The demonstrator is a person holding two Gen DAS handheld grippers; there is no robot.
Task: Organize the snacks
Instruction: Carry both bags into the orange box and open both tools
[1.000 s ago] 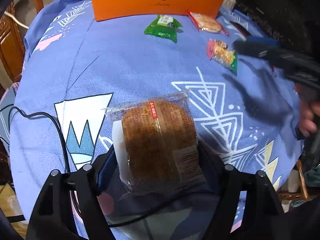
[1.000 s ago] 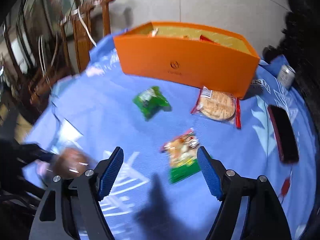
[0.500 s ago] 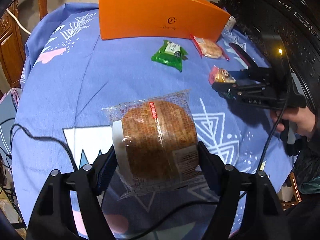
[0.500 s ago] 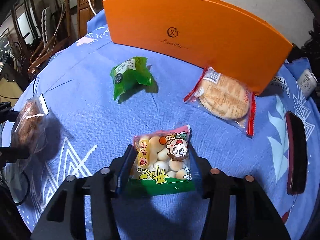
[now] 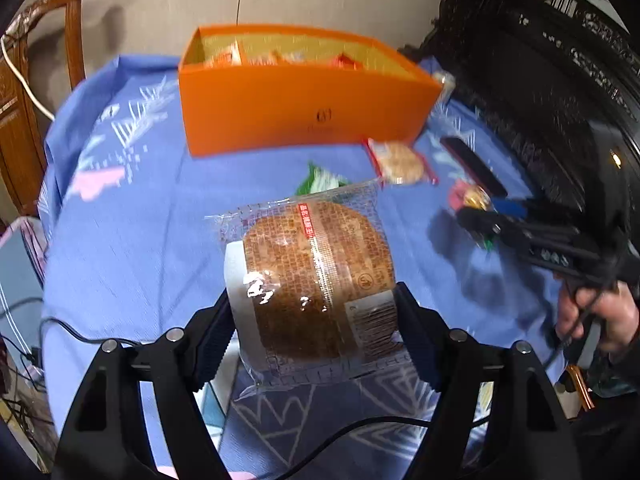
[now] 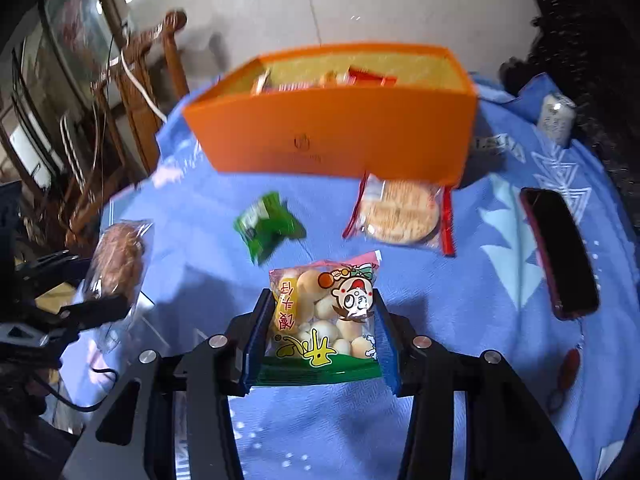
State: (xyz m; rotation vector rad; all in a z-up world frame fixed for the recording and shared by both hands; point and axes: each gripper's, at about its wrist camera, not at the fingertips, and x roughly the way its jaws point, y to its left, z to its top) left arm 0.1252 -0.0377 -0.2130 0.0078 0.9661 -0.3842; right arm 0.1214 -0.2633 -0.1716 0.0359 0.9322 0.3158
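- Left gripper (image 5: pixel 316 320) clamped on the round brown cake in a clear plastic wrapper (image 5: pixel 316 276); held up in the air over the blue cloth with white triangle shapes (image 5: pixel 132 248)
- Right gripper (image 6: pixel 320 332) squeezed shut on the small bag of pale round biscuits with a cartoon face (image 6: pixel 324 316); jaws just closed in on it; bag looks lifted off the cloth, but hard to be sure
- Tall orange cardboard box (image 6: pixel 332 136) at the far side of the table; some snack packs already inside, so part of the job looks done
- Two snacks in the claws, probably on the way to the box; not in yet
- Left to tidy: the crumpled green packet (image 6: pixel 268 228) and the flat round cracker in a red-edged clear pack (image 6: pixel 400 212); both lying on the cloth, the cracker just in front of the box
- Dark flat phone (image 6: pixel 560 252) and a small white can (image 6: pixel 556 116) also there; probably not snacks
- Hard to make out: how full the box is, as only the tops of packs show; green packet half hidden behind the cake in the left view; pictures a bit blurry
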